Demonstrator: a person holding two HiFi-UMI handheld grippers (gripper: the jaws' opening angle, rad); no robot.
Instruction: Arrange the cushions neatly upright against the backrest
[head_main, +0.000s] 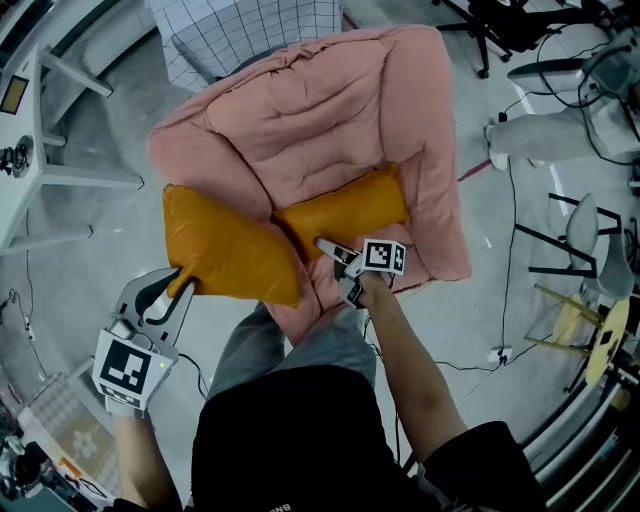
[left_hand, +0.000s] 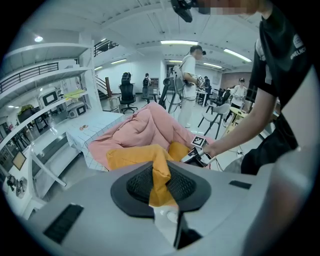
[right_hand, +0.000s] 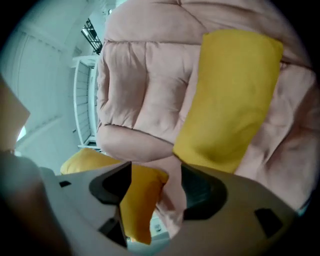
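The left gripper (head_main: 178, 288) is clamped on one corner of a plump orange fabric cushion (head_main: 225, 250). In the left gripper view that corner is bunched into a fold between the closed jaws (left_hand: 161, 186). The rest of the cushion (left_hand: 132, 156) hangs out over the left arm of the padded pink quilted armchair (head_main: 320, 110).

The right gripper (head_main: 335, 265) hangs over the seat with its jaws standing wide apart (right_hand: 150, 195) and gripping nothing. In the gap between them show an edge of the held cushion (right_hand: 140, 200) and a fold of pink seat fabric. Whether either touches the pads cannot be told.

Just beyond lies a second orange rectangular cushion (right_hand: 232, 100), flat on the seat at the foot of the backrest (head_main: 345, 212). Its near edge is cut off by the jaw.

In the head view, the person's black shirt and grey trousers hide the front of the armchair.

Around it stand a white-legged table (head_main: 40, 150) at the left, a white grid-patterned cloth (head_main: 250, 30) behind, and a pale yellow wooden chair (head_main: 590, 330) at the right, with black cables (head_main: 505, 300) trailing on the grey floor.
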